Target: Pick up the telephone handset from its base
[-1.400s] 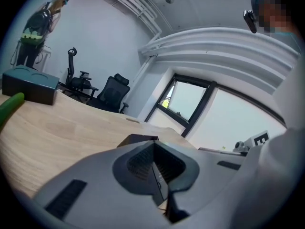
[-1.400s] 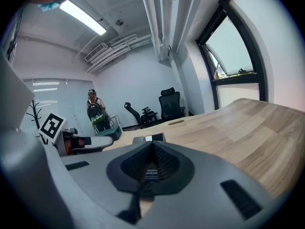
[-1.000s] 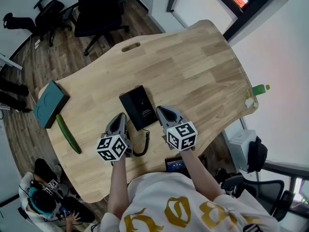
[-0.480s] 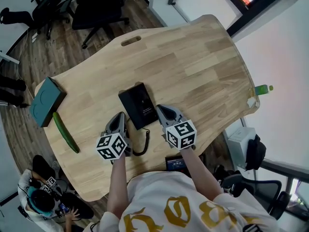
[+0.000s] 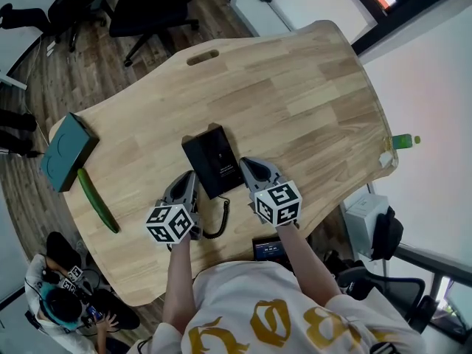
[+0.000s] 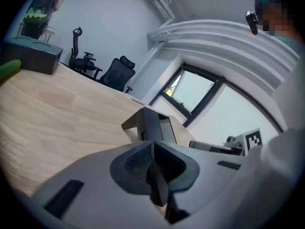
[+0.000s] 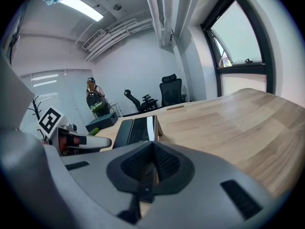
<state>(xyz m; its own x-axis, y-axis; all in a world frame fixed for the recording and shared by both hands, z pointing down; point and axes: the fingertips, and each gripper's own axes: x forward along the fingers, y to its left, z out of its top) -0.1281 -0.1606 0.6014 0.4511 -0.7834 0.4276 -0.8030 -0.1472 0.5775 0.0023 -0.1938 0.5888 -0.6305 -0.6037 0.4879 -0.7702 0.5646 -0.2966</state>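
Observation:
A black telephone (image 5: pixel 212 159) lies flat on the wooden table (image 5: pixel 295 102), its handset resting on the base along the left side. Its coiled cord (image 5: pixel 219 223) loops toward the near edge between my two grippers. My left gripper (image 5: pixel 188 181) hovers just left of the phone's near end, jaws shut and empty. My right gripper (image 5: pixel 248 167) hovers just right of that near end, also shut and empty. The left gripper view has the phone (image 6: pixel 150 124) right ahead of the shut jaws (image 6: pixel 153 159). The right gripper view has it (image 7: pixel 136 129) ahead and slightly left of the shut jaws (image 7: pixel 151 166).
A teal box (image 5: pixel 68 152) and a green cucumber (image 5: pixel 96 200) lie at the table's left end. A green bottle (image 5: pixel 404 140) stands by the right edge. Office chairs (image 5: pixel 155 6) stand beyond the far side. A person sits on the floor at lower left (image 5: pixel 66 304).
Both grippers have sunk a little toward the table beside the phone. The phone and its cord have not moved.

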